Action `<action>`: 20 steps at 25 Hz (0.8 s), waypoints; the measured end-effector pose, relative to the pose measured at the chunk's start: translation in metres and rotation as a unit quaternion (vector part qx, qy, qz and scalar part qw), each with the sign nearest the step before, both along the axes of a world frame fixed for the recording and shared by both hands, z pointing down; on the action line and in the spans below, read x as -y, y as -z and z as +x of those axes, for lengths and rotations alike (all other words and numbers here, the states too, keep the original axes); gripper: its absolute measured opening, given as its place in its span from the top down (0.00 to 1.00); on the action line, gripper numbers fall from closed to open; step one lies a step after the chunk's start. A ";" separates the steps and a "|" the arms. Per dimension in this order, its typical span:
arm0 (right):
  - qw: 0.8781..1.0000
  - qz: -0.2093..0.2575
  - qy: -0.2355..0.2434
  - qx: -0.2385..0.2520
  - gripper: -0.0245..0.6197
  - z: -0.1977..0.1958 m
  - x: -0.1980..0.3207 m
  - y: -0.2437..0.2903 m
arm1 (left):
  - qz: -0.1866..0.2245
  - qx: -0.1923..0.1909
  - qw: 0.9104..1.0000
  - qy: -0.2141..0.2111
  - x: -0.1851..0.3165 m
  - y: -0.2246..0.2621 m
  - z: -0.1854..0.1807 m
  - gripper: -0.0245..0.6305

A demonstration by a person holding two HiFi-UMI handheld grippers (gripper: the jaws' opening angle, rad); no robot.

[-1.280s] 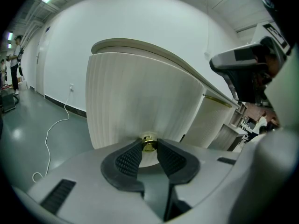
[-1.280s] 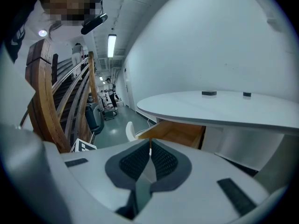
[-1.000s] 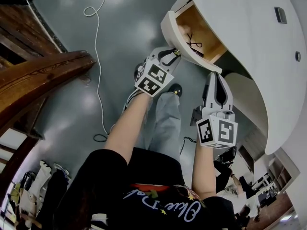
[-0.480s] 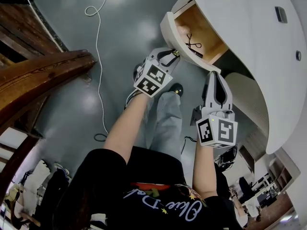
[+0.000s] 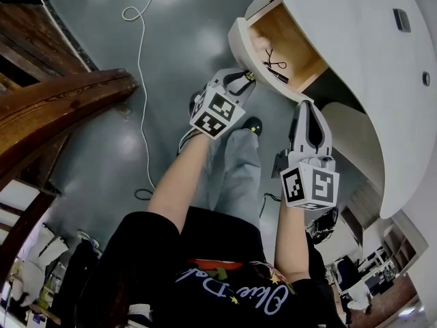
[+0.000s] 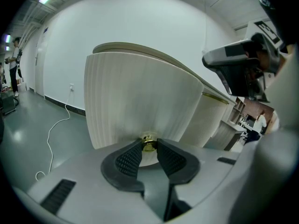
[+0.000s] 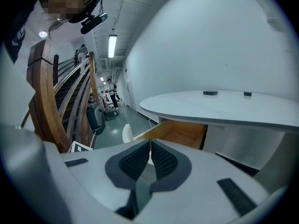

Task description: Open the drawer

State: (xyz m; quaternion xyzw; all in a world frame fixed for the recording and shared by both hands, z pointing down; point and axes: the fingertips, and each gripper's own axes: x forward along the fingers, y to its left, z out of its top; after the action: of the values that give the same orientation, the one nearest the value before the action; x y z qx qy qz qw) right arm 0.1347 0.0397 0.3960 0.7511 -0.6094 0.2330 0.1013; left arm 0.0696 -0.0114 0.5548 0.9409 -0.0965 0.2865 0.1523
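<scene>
Two grippers nearest: left gripper [image 5: 240,79] has its jaws clamped on the small round brass knob [image 6: 149,143]; right gripper [image 5: 305,108] jaws all but together, nothing held. Beyond, the cream ribbed-front wooden drawer [image 5: 242,39] stands pulled well out from under the white rounded tabletop [image 5: 341,33]. Likely stiff, fairly light, slides straight. Knob is tiny and smooth and could slip, so grip it squarely and pull level.

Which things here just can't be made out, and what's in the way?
- Head view: the small black items in the drawer are too small to name.
- Left gripper view: the drawer's inside is hidden behind its ribbed front.
- Right gripper view: whether the right gripper pinches the drawer's edge; its pads cover the contact.
</scene>
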 end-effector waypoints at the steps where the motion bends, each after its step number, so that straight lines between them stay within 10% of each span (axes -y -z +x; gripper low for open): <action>1: 1.000 0.000 0.000 0.000 0.95 -0.001 0.000 0.000 | 0.000 -0.001 1.000 0.000 -0.001 0.000 -0.001 0.81; 20: 1.000 0.003 -0.002 0.003 0.95 -0.011 0.000 0.002 | 0.001 0.000 1.000 -0.006 -0.010 0.000 -0.018 0.81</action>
State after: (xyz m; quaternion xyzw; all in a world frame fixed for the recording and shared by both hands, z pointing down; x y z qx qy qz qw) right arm 0.1241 0.0401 0.3939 0.7521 -0.6087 0.2335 0.0964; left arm 0.0514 -0.0017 0.5551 0.9417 -0.0912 0.2873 0.1495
